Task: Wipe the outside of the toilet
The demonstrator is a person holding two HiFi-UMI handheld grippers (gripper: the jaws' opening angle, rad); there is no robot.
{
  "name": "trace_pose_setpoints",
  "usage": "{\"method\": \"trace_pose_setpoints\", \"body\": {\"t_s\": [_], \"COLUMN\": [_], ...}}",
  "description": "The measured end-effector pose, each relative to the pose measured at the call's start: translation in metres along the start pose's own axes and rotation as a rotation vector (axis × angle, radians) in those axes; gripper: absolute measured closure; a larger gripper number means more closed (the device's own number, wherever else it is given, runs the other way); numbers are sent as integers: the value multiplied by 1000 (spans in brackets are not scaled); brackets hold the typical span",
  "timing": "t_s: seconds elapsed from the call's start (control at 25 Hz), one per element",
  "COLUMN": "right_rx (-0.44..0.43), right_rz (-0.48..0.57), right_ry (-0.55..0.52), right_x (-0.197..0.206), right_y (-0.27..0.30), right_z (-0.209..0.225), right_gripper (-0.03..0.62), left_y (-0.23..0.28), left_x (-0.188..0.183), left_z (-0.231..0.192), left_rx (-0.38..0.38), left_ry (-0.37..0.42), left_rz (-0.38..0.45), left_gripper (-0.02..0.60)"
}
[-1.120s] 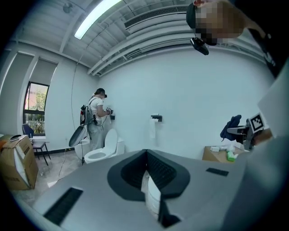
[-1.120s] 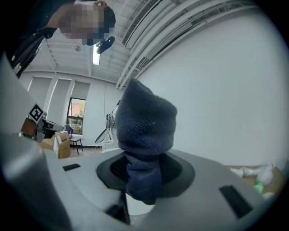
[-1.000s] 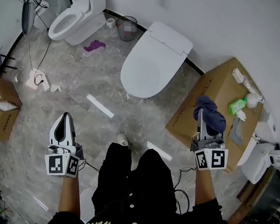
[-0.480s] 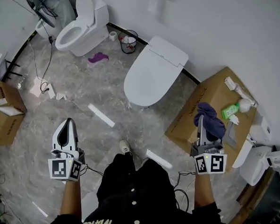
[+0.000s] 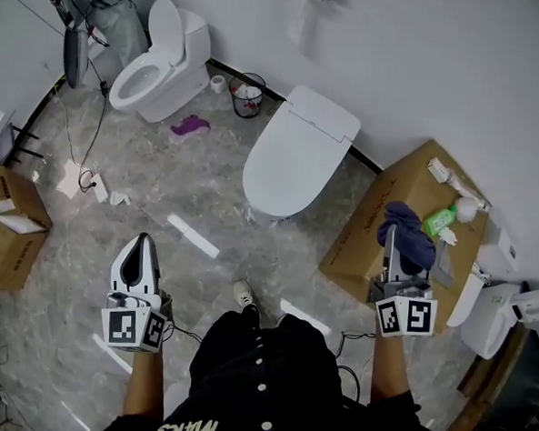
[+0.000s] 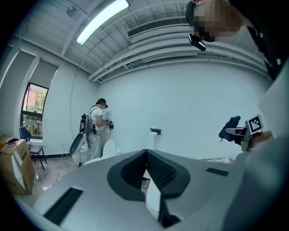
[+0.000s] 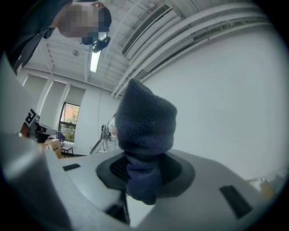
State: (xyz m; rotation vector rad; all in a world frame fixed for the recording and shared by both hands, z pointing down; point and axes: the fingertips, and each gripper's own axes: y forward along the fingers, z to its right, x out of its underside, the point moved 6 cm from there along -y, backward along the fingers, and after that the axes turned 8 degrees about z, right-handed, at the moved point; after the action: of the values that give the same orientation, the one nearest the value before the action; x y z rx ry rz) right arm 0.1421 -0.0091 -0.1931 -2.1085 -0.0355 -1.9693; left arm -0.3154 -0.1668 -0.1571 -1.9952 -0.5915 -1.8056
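I hold the right gripper (image 5: 391, 234) raised, clamping the blue cloth (image 5: 414, 230) over a cardboard box (image 5: 371, 227); left gripper (image 5: 140, 245) closed, empty; toilet (image 5: 296, 157) ahead.

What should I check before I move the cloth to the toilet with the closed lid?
1. Grip: right gripper shut on blue cloth: ok.
2. Spare tool: left gripper shut, empty: ok.
3. Lid of the toilet down: ok.
4. Contact: blue cloth is over the cardboard box, apart from the toilet: not ok.
5. Dampness of blue cloth: cannot tell.
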Motion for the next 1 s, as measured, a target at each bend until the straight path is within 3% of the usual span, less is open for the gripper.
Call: {"method": "trace_pose_setpoints", "body": {"t_s": [0.6,1.0], "right_rx": [12,7], "right_rz": [22,22], "right_ry": [11,-1], "right_x": [-13,-15], "right_y": [9,5], "right_z": [-20,12], "right_gripper": [471,471], "left_y": [12,16], "left_x": [-17,-19], "left_z": [-26,-6], "left_rx": [19,-13], "left_ry": [-12,-3], "left_rz": [60,92], "left_gripper": [571,571]}}
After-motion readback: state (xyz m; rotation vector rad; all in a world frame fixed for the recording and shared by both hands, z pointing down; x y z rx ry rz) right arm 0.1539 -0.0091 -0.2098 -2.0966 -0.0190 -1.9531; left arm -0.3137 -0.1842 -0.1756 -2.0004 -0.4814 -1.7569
